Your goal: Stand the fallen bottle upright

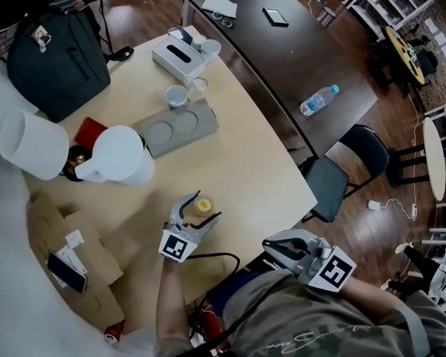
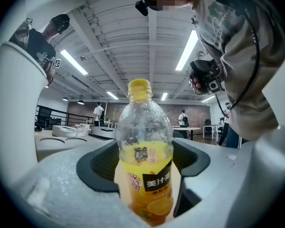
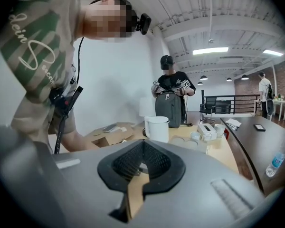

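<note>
A small plastic bottle of orange juice with a yellow cap stands upright on the light wooden table, near its front edge. My left gripper reaches in level around it, its jaws spread wide. In the left gripper view the bottle fills the middle, and table shows between it and the dark pads, so they do not press it. My right gripper hangs off the table's edge above the person's lap. In the right gripper view its pads meet at the tips with nothing held.
A white jug, a grey tray, cups and a tissue box sit further back. A black backpack is far left, a cardboard box with a phone near left. Right: dark table, water bottle, chair.
</note>
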A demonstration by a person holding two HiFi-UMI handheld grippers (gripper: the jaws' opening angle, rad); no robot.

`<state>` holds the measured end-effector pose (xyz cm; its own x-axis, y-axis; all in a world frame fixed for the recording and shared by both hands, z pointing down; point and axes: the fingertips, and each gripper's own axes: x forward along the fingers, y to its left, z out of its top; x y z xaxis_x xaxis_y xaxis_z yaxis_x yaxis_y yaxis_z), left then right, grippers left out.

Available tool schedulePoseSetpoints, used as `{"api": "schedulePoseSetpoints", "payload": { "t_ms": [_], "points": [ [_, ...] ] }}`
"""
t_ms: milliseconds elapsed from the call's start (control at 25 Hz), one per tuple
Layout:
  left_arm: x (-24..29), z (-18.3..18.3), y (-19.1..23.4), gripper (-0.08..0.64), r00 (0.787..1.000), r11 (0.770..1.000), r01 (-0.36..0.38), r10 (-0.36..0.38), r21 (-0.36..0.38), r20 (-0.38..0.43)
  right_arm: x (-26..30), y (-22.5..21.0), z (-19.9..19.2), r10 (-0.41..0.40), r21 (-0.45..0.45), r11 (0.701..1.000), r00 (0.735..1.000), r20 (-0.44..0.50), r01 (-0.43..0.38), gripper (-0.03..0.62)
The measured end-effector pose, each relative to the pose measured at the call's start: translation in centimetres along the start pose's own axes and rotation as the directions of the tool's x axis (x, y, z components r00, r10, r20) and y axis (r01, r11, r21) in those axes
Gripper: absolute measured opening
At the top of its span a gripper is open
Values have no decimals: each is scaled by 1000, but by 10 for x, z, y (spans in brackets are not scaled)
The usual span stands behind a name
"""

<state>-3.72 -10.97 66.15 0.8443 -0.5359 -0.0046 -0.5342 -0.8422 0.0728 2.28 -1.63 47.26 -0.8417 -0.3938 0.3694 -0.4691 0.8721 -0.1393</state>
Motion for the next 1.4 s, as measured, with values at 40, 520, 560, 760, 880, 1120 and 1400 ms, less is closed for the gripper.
{"api": "schedulePoseSetpoints", "payload": {
  "t_ms": [40,520,560,760,880,1120,1400],
  "points": [
    [-2,2,-2,354,1000,1000,0,0,4,2,0,2,0,3,-2,1000,1000,-1,-3,3],
    [-73,41,-12,353,995,989,-94,98,117,-32,-10,25,25,12,-5,1000,996,90,-11,3],
    [-83,45,-16,353,994,986,-96,102,133,-42,-11,28,28,12,-9,1000,995,101,-11,3],
    [-141,84,-38,351,979,980,-195,197,50,-59,-21,40,37,-2,-8,1000,989,150,3,3],
    [-160,122,-66,338,978,978,-207,205,-27,-44,-33,46,39,-19,14,1000,983,182,16,3],
    [-180,203,-129,3,918,918,-393,395,-52,27,-68,60,15,16,25,999,977,213,-22,3],
    [-164,236,-237,2,780,776,-623,625,-96,-9,-135,59,6,87,-49,996,942,323,-75,3]
  ]
}}
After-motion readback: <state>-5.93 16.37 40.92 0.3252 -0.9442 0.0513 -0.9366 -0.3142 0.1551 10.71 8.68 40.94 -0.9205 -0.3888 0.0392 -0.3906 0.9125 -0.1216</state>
